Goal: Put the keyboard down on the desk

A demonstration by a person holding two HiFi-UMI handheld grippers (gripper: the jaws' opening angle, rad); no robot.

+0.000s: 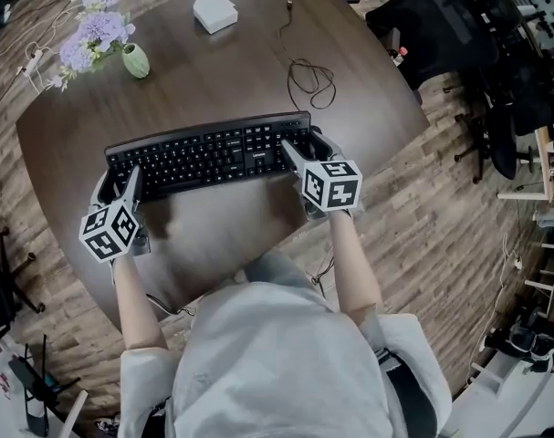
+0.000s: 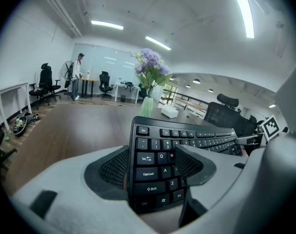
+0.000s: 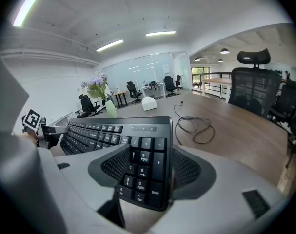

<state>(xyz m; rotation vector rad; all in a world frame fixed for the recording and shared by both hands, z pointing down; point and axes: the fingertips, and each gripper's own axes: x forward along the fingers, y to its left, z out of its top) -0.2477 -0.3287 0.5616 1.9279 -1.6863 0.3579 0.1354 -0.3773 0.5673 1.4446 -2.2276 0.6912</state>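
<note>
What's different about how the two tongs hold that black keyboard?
The left tongs clamp the keyboard's letter end, across Caps Lock and Shift; the right tongs clamp its number-pad end. The green vase stands on the left tongs' side, the loose cable on the right tongs' side. Both are shut on it.

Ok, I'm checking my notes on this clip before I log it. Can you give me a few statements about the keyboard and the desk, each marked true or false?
1. The left hand-held gripper is shut on the keyboard's Caps Lock end. True.
2. The right hand-held gripper is open and empty. False: it is shut on the keyboard's number-pad end.
3. A green vase of purple flowers stands on the desk. True.
4. The black cable lies on top of the keys. False: it lies on the desk beyond the keyboard.
</note>
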